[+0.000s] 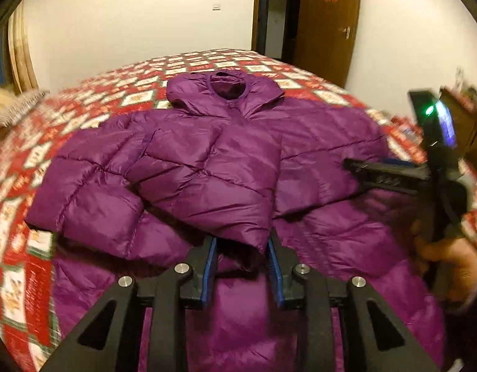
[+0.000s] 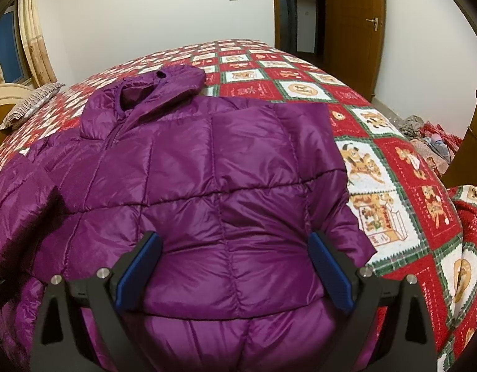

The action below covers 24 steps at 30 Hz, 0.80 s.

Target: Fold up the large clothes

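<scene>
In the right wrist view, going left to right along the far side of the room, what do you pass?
Curtain → pillow → jacket hood → wooden door → pile of clothes.

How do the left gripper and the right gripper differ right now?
The left gripper stands narrowly open with the sleeve cuff between its jaws; the right gripper gapes much wider over a flat panel of the purple jacket. Both have blue pads and point down at it.
</scene>
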### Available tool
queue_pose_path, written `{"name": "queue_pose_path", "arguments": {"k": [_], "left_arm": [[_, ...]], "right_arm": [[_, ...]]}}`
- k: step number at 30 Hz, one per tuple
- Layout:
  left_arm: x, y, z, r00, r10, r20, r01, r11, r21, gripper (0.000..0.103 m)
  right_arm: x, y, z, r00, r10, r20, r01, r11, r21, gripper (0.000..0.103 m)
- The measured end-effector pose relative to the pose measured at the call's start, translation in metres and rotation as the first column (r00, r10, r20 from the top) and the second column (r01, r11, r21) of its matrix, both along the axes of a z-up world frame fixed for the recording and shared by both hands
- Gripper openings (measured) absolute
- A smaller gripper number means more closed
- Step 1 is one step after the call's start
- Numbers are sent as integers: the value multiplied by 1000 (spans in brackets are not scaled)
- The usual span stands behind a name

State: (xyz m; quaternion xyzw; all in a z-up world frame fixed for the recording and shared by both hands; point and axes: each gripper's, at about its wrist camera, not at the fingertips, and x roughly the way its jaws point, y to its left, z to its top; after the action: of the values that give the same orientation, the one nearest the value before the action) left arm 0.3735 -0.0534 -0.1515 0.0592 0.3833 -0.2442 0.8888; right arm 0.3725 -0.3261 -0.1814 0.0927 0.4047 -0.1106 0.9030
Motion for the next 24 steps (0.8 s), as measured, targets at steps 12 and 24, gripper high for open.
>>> {"name": "queue_pose_path", "arguments": {"k": [12, 24], "left_arm": [[5, 85, 14, 922, 385, 39, -384, 923, -36, 68], [-3, 103, -30, 847, 532, 26, -531, 840, 112, 69]], "right_arm": [[8, 9, 1, 997, 14, -79, -18, 999, -48, 103], [2, 130, 102, 959, 216, 184, -223, 975, 17, 103]]}}
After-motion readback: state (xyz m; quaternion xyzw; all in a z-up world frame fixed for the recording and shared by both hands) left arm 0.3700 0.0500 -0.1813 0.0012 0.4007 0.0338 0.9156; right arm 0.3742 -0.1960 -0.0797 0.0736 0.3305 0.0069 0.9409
